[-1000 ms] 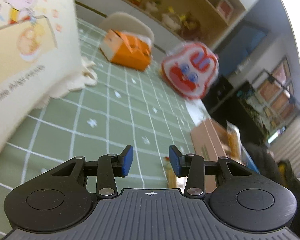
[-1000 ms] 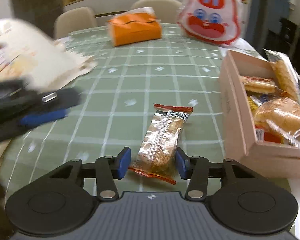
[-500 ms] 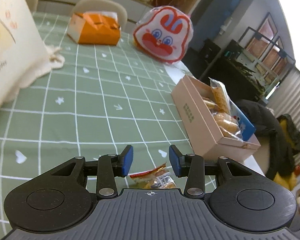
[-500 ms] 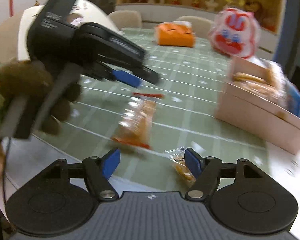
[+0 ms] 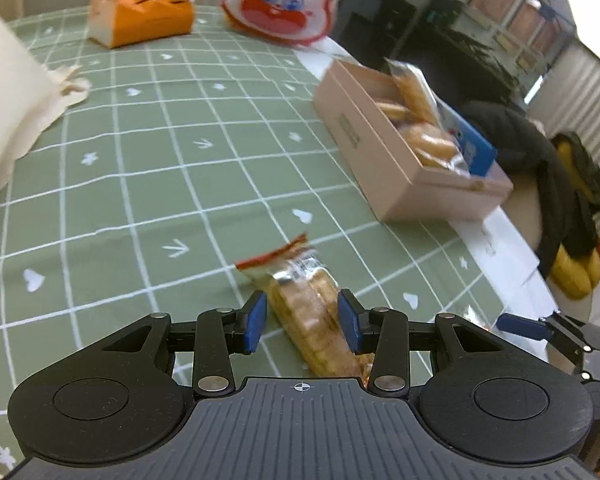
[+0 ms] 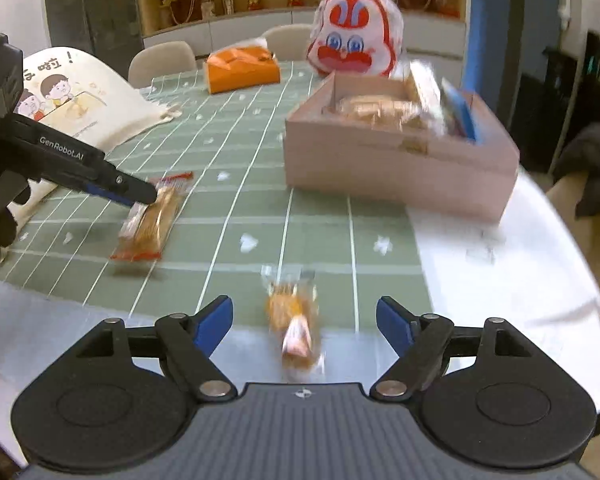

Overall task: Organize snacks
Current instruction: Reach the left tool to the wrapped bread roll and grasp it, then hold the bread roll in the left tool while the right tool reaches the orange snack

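A long biscuit packet with red ends (image 5: 308, 304) lies on the green checked tablecloth (image 5: 148, 160). My left gripper (image 5: 302, 322) is open with a blue pad on each side of the packet, not pressing it; it also shows in the right wrist view (image 6: 140, 196) over that packet (image 6: 152, 224). My right gripper (image 6: 304, 320) is wide open around a small clear-wrapped snack (image 6: 294, 320) near the table's front edge. A pink cardboard box (image 6: 396, 160) holds several wrapped snacks; it also shows in the left wrist view (image 5: 396, 152).
An orange tissue box (image 5: 140, 24) and a red-and-white rabbit-face bag (image 5: 284, 0) stand at the far end. A cream cartoon tote bag (image 6: 80, 96) lies at the left. Chairs stand behind the table. White table edge (image 6: 500, 264) shows at the right.
My left gripper has swung down and forward so the biscuit packet now lies between its pads. My right gripper has moved right and back, opened wider, and now frames the small snack.
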Available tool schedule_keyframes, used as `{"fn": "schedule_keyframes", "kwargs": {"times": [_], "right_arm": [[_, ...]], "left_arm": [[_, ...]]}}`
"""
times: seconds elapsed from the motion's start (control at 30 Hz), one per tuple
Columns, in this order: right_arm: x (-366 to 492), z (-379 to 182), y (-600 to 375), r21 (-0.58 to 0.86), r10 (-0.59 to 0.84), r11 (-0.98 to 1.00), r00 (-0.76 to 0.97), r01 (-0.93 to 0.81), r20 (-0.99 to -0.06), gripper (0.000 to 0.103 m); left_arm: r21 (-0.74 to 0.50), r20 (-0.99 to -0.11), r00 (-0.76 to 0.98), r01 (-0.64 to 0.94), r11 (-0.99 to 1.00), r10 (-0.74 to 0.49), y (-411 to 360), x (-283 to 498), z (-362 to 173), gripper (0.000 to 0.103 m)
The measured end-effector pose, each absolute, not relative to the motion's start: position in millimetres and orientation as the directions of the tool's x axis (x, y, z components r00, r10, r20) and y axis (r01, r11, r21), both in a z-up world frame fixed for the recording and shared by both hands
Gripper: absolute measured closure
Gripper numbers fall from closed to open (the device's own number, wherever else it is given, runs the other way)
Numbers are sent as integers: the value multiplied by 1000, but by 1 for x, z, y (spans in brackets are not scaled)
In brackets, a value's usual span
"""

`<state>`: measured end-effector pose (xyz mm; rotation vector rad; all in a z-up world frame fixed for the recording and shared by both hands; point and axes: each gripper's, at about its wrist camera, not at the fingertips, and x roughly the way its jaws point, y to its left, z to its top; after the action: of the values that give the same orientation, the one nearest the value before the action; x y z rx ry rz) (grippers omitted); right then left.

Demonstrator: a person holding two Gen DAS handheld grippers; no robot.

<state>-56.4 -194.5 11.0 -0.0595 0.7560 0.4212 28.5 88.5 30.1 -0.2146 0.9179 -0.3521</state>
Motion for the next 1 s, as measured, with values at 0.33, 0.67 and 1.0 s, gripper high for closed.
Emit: {"fn": "schedule_keyframes", "kwargs": {"times": [0.33,0.67,1.0], "right_arm": [[-82,8,-159,83,440,857,638,-509,-632,23],[-63,4,-170,6,294,927,714,-376,-635,14],[-50,0,-170,39,284,937,693,-347,-663,0]], "left_arm": [[-203,-685,612,360,911,-395,43,26,20,58],[-124,-684,637,379,917,-356,31,14,19,58],[-113,-662,664,370,922,-348,30,10,16,58]]}}
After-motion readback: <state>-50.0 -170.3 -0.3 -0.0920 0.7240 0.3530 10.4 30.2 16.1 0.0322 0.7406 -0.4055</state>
